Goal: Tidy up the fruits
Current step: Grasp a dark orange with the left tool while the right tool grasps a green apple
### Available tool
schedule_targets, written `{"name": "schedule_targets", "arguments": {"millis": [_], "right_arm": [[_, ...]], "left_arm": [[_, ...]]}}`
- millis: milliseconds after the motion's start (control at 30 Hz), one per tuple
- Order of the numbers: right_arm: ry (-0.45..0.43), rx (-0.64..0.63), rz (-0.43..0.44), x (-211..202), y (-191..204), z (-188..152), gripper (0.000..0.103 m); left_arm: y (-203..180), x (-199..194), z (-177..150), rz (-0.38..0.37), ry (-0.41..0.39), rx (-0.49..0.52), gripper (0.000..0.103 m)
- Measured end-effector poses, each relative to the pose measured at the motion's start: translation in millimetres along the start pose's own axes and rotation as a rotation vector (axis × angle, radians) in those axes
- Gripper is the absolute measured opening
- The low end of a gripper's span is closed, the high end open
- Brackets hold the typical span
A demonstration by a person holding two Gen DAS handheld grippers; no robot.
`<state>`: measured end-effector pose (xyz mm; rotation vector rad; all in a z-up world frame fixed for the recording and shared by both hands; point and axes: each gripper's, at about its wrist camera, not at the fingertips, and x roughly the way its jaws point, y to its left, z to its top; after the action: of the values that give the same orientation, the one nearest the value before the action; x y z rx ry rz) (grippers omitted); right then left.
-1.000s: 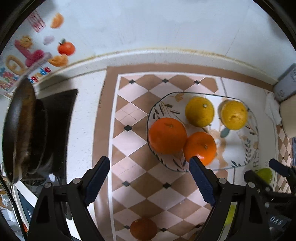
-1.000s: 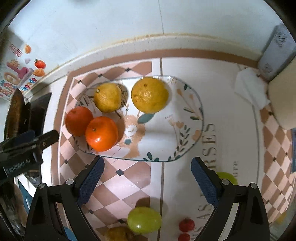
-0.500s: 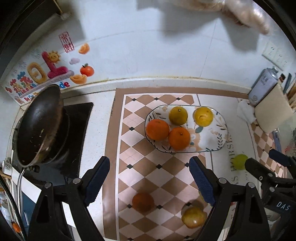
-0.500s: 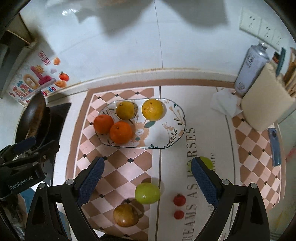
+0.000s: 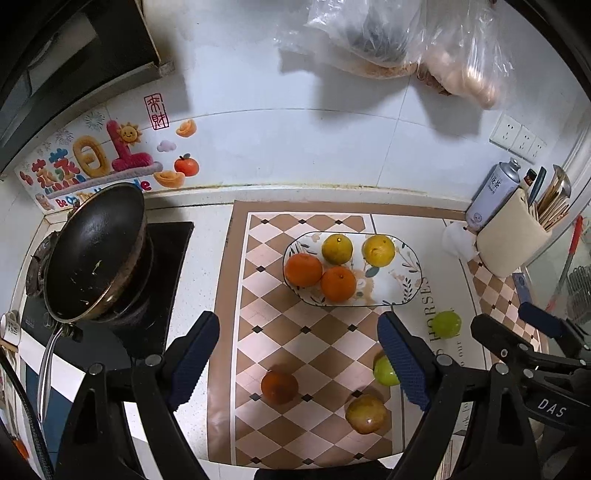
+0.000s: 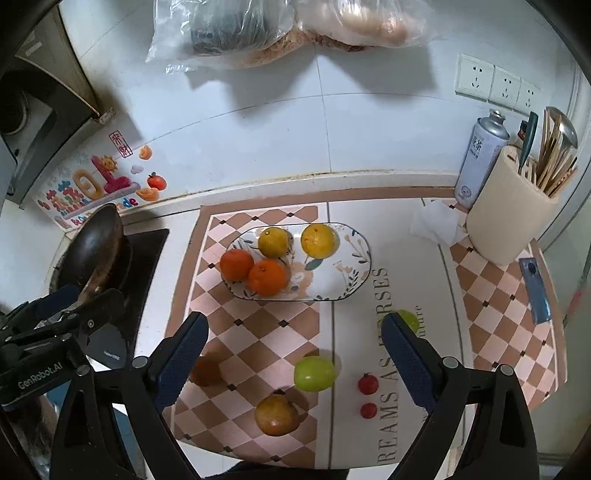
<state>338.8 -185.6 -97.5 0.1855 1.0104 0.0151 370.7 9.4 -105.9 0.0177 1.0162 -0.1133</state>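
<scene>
A patterned oval plate point(image 5: 400, 286) point(image 6: 343, 277) on the checkered mat holds two oranges point(image 5: 303, 269) point(image 6: 267, 277) and two yellow citrus fruits point(image 5: 377, 251) point(image 6: 318, 240). Loose on the mat nearer me lie a dark orange fruit point(image 5: 279, 386) point(image 6: 205, 373), a yellow-brown fruit point(image 5: 366, 413) point(image 6: 276, 414), two green fruits point(image 5: 446, 324) point(image 6: 314, 373) and two small red tomatoes point(image 6: 368, 384). My left gripper point(image 5: 299, 354) and my right gripper point(image 6: 293, 356) hang high above the mat, both open and holding nothing.
A black wok point(image 5: 94, 254) sits on the stove at the left. At the right stand a beige utensil holder point(image 6: 511, 218), a spray can point(image 6: 480, 158) and a crumpled tissue point(image 6: 437, 221). Plastic bags point(image 6: 273, 26) hang on the tiled wall.
Both grippers have risen and drawn back from the plate, which now looks smaller; the loose fruits on the near mat, the wall and the hanging bags have come into view. Both stay open.
</scene>
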Motion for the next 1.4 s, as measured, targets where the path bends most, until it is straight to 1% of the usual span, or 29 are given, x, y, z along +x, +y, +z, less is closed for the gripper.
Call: {"name": "schedule_targets", "arguments": {"millis": [67,133,167,200,267,333,400,533,567,600,633,667,767,867,1000,1067,1133,1167,1200,1267,1300,1333,1367,1400], "right_arm": [[0.001,0.011,0.0,1,-1,-1,0.097],[0.011,0.017,0.001,8,-3,-3,0.097],[0.024,0.026,0.016,14,-6,-4,0.097],[0.036,0.031,0.026,21,-9,-5,0.097],[0.067,0.035,0.021,39,-15,-9,0.097],[0.115,0.051,0.02,60,-24,-14,0.097],[0.169,0.073,0.027,81,-33,-21,0.097],[0.282,0.097,0.045,132,-47,-43,0.096],[0.316,0.101,0.047,146,-49,-50,0.091],[0.347,0.101,0.046,159,-50,-55,0.084],[0.371,0.104,0.046,168,-51,-60,0.082],[0.401,0.11,0.053,180,-52,-66,0.081],[0.444,0.116,0.059,200,-52,-75,0.081],[0.481,0.129,0.075,215,-51,-81,0.081],[0.498,0.118,0.063,223,-48,-80,0.081],[0.509,0.113,0.055,227,-48,-79,0.081],[0.53,0.112,0.051,232,-48,-79,0.081],[0.539,0.109,0.046,235,-47,-80,0.081],[0.546,0.105,0.04,238,-47,-81,0.081],[0.558,0.102,0.034,244,-45,-84,0.081],[0.563,0.102,0.035,246,-46,-85,0.081],[0.566,0.102,0.038,248,-46,-87,0.081],[0.564,0.105,0.05,249,-46,-88,0.08],[0.56,0.108,0.058,250,-46,-89,0.075]], "left_arm": [[2,1,-1,0.009,-0.003,-0.003,0.087],[5,7,-1,0.02,0.012,-0.01,0.089],[7,13,-2,0.026,0.026,-0.012,0.098],[8,18,-3,0.03,0.039,-0.012,0.102],[14,31,-7,0.039,0.063,-0.018,0.102],[20,47,-13,0.07,0.088,-0.022,0.102],[27,63,-20,0.082,0.127,-0.031,0.102],[42,108,-43,0.07,0.258,-0.067,0.102],[45,123,-52,0.059,0.305,-0.081,0.102],[45,131,-57,0.058,0.33,-0.086,0.102],[46,144,-65,0.058,0.369,-0.096,0.102],[45,153,-69,0.055,0.392,-0.097,0.102],[42,182,-87,0.032,0.48,-0.11,0.102],[40,200,-96,0.016,0.53,-0.131,0.101],[35,215,-104,0.008,0.557,-0.133,0.101],[32,222,-107,0.009,0.569,-0.127,0.096],[29,226,-111,0.01,0.582,-0.122,0.093],[28,229,-113,0.01,0.588,-0.118,0.088],[27,231,-115,0.01,0.593,-0.115,0.085],[23,235,-119,0.013,0.605,-0.109,0.072],[22,236,-120,0.011,0.607,-0.107,0.069],[20,237,-121,0.009,0.609,-0.104,0.062],[18,237,-122,0.014,0.608,-0.097,0.059],[17,237,-124,0.019,0.604,-0.091,0.058]]}}
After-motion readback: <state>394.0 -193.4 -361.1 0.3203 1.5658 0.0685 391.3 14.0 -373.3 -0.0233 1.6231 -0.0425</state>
